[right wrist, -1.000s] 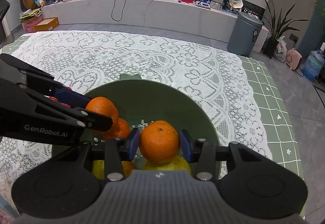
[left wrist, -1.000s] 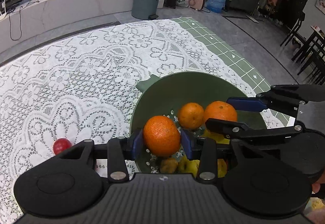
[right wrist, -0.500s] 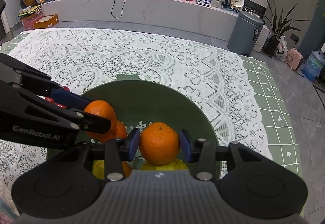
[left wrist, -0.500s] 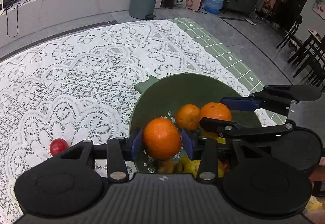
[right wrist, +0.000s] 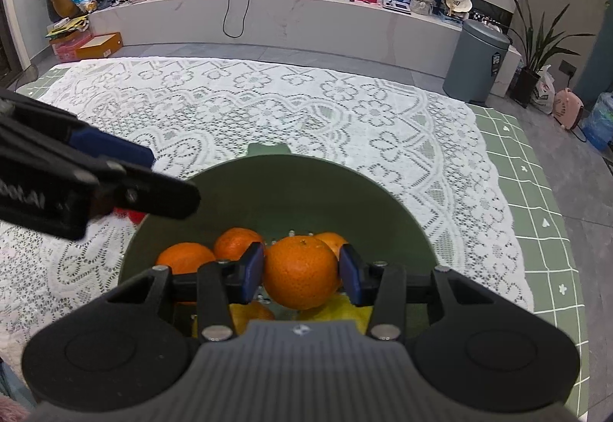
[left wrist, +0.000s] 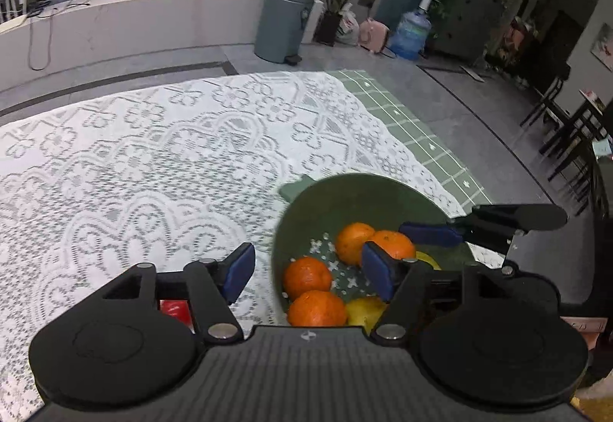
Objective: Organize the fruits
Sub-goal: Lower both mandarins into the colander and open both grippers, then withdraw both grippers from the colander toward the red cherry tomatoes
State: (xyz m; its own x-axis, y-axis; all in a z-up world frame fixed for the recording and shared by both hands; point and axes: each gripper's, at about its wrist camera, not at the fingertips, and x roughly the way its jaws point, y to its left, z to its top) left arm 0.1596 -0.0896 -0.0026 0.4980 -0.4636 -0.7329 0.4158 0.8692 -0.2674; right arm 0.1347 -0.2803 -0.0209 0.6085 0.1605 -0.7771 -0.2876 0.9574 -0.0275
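Note:
A green bowl (left wrist: 306,230) (right wrist: 283,192) sits on the lace-covered table and holds several oranges (left wrist: 306,276) and yellow fruit (left wrist: 364,309). My left gripper (left wrist: 308,270) is open and empty, spread over the bowl's left rim. My right gripper (right wrist: 302,274) is shut on an orange (right wrist: 300,276) and holds it just above the fruit in the bowl; it also shows in the left wrist view (left wrist: 412,240). A small red fruit (left wrist: 174,309) lies on the cloth left of the bowl, partly hidden by my left gripper.
The white lace cloth (right wrist: 268,108) covers a green checked table cover (right wrist: 536,192). The table's right edge drops to a grey floor. A grey bin (right wrist: 477,62) and a long white counter (right wrist: 268,16) stand beyond the table.
My left gripper has opened and let its orange drop into the bowl, then shifted left and back. My right gripper stays shut on its orange over the bowl.

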